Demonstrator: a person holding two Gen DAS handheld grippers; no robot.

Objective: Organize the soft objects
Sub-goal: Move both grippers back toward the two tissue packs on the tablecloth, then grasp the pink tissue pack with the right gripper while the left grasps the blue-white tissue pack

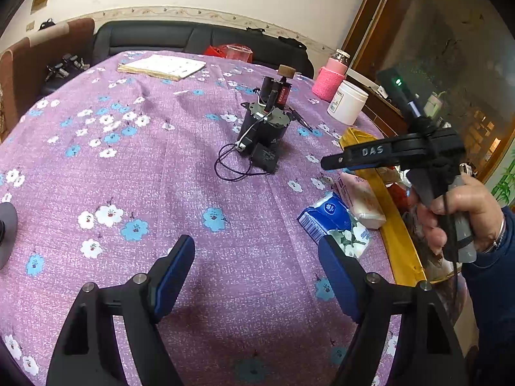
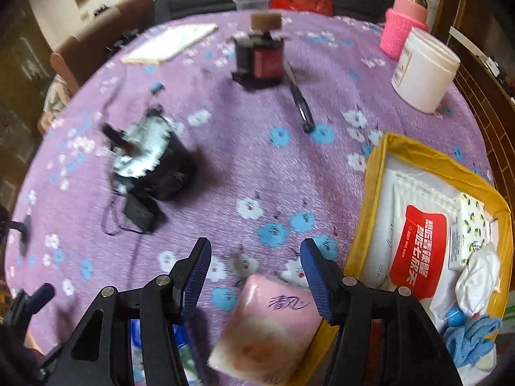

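Observation:
A pink tissue pack (image 2: 270, 328) lies on the purple flowered cloth, leaning against the yellow box (image 2: 376, 167); it also shows in the left wrist view (image 1: 363, 197). A blue tissue pack (image 1: 334, 225) lies beside it, partly hidden under the right gripper in the right wrist view (image 2: 180, 337). The box holds a red-labelled wipes pack (image 2: 418, 251), a white cloth (image 2: 479, 276) and a blue cloth (image 2: 470, 341). My right gripper (image 2: 256, 276) is open just above the pink pack; in the left wrist view (image 1: 334, 162) it hovers over the packs. My left gripper (image 1: 257, 273) is open and empty above the cloth.
A black motor with wires (image 1: 264, 128) and a dark red-labelled bottle with a cork (image 2: 260, 54) stand mid-table. A pen (image 2: 301, 99), a white jar (image 2: 425, 70), a pink-sleeved bottle (image 2: 402, 29), a booklet (image 1: 161, 66) and a plastic cup (image 1: 238, 52) are further back.

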